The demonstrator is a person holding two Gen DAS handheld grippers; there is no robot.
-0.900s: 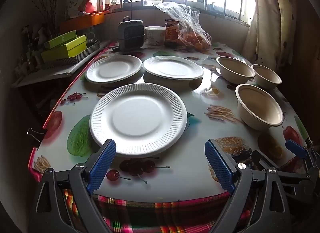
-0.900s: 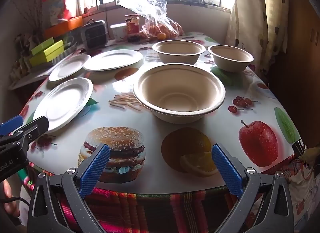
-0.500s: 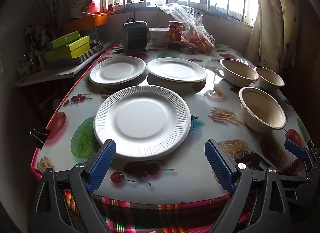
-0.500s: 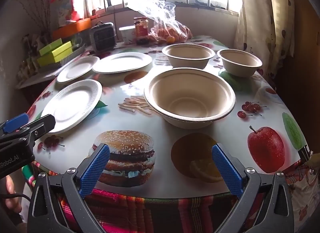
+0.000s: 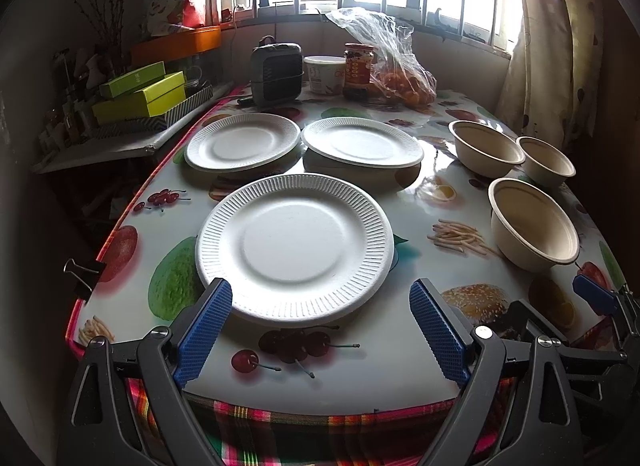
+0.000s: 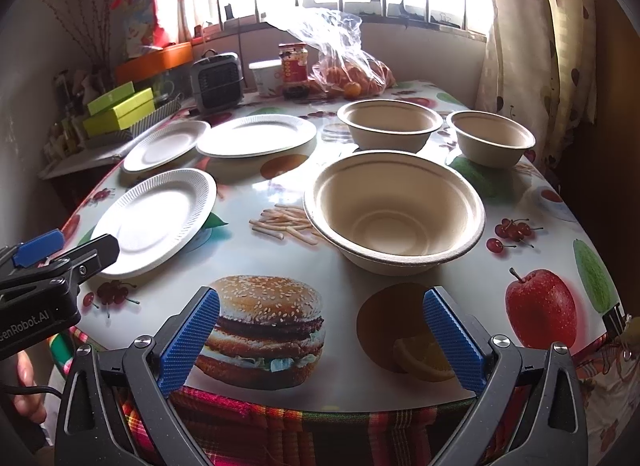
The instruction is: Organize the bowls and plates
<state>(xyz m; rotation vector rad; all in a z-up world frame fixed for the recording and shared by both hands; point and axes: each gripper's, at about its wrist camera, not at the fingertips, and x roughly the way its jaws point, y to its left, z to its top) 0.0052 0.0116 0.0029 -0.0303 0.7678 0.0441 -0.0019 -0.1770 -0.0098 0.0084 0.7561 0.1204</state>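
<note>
Sunlit windows back a food-print oilcloth table (image 5: 360,370) where the left gripper (image 5: 320,330), jaws spread and empty, faces the nearest ribbed paper plate (image 5: 294,244) just ahead, while the right gripper (image 6: 320,340), equally spread, points toward the nearest beige bowl (image 6: 394,209) farther ahead.

grey heater (image 5: 276,73), jar (image 5: 358,70); bagged oranges (image 5: 404,81)
</note>
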